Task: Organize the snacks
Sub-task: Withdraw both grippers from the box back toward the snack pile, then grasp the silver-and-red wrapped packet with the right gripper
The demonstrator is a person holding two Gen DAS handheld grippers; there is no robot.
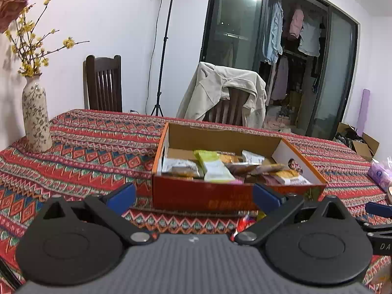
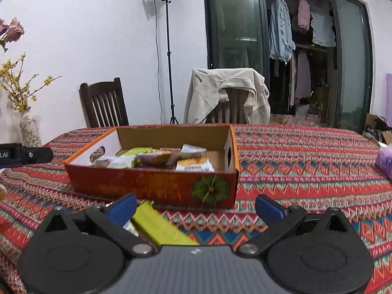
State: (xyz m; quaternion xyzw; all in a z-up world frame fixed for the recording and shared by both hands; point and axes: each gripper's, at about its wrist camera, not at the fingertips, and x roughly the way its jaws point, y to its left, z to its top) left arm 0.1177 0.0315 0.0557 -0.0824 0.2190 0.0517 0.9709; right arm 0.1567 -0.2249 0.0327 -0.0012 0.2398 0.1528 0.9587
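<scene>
An open red and orange cardboard box [image 1: 196, 196] sits on the patterned tablecloth and holds several wrapped snacks [image 1: 215, 166]. It also shows in the right wrist view [image 2: 152, 186], with snacks [image 2: 156, 159] inside. My left gripper [image 1: 193, 196] is open and empty just in front of the box's near wall. A small red wrapped snack [image 1: 243, 221] lies on the cloth by its right finger. My right gripper [image 2: 196, 207] is open in front of the box. A yellow-green snack packet [image 2: 161, 227] lies on the cloth between its fingers, close to the left finger.
A flowered vase [image 1: 35, 120] with yellow branches stands at the table's left. Two chairs stand behind the table, one draped with a beige jacket [image 1: 220, 93]. A purple tissue pack [image 2: 384, 161] lies at the right edge. The left gripper's body [image 2: 24, 155] shows at the left.
</scene>
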